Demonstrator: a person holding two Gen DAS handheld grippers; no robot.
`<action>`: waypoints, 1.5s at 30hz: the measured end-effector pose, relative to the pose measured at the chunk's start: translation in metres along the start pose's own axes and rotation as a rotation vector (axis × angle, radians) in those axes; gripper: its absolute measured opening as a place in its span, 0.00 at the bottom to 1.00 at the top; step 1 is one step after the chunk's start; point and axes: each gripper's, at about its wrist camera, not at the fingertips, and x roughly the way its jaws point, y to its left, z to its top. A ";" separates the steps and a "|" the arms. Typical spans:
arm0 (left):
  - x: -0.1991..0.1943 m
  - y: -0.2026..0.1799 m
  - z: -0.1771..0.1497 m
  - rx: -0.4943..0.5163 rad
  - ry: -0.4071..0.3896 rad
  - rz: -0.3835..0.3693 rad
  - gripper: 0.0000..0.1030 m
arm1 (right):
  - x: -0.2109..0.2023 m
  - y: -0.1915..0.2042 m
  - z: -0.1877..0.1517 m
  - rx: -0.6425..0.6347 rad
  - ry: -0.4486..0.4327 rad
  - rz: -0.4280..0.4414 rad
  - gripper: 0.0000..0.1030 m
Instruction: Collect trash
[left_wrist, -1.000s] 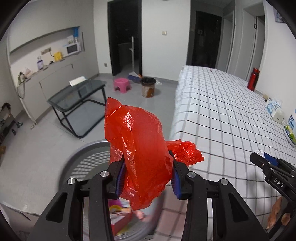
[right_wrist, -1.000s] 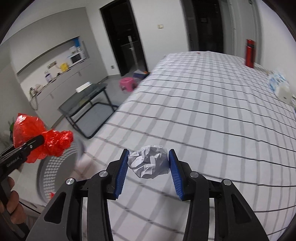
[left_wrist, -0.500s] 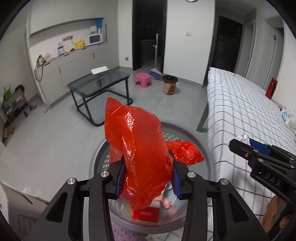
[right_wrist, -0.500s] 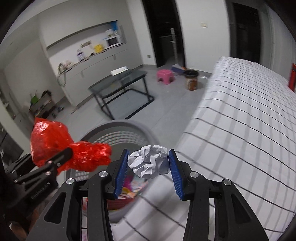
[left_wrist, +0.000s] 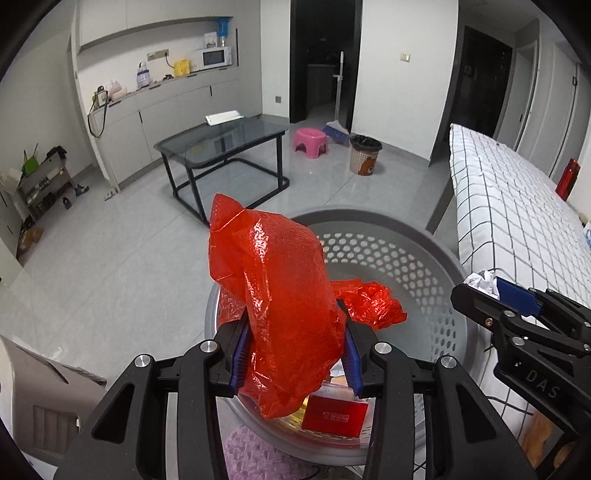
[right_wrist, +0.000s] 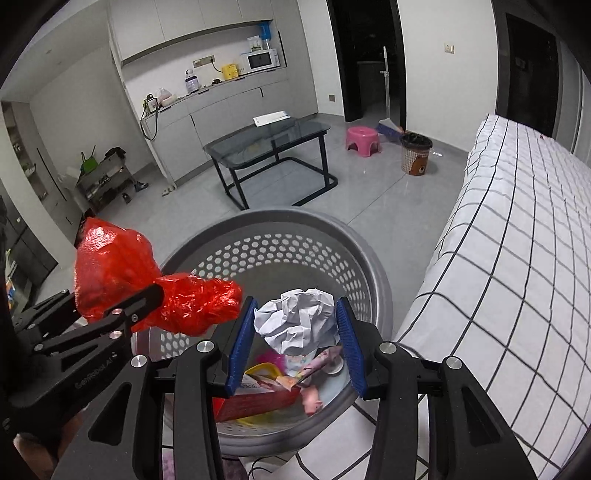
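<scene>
Left view: left gripper (left_wrist: 293, 358) clamps a red bag (left_wrist: 280, 306) at lower centre, above the grey basket (left_wrist: 417, 266), with the right gripper at the right edge. Right view: right gripper (right_wrist: 295, 345) pinches a paper ball (right_wrist: 297, 325) at lower centre, over trash already inside the basket; the bed (right_wrist: 517, 236) fills the right. Drop-off seems at hand; next, both should spread their fingers over the opening.

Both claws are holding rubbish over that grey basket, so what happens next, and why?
Probably open both and let go. The left gripper clamps the red plastic bag and the right gripper clamps the crumpled paper ball, each seemingly above the mouth of the grey basket, which already holds other trash.
</scene>
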 end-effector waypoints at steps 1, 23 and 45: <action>0.001 -0.001 0.000 0.001 0.003 0.000 0.40 | 0.001 0.000 -0.001 -0.001 0.002 0.000 0.41; 0.000 0.006 -0.008 -0.026 0.015 0.048 0.70 | -0.001 -0.004 -0.005 0.011 -0.009 0.029 0.52; -0.013 0.009 -0.009 -0.027 0.002 0.087 0.83 | 0.000 -0.008 -0.004 0.029 -0.003 0.036 0.56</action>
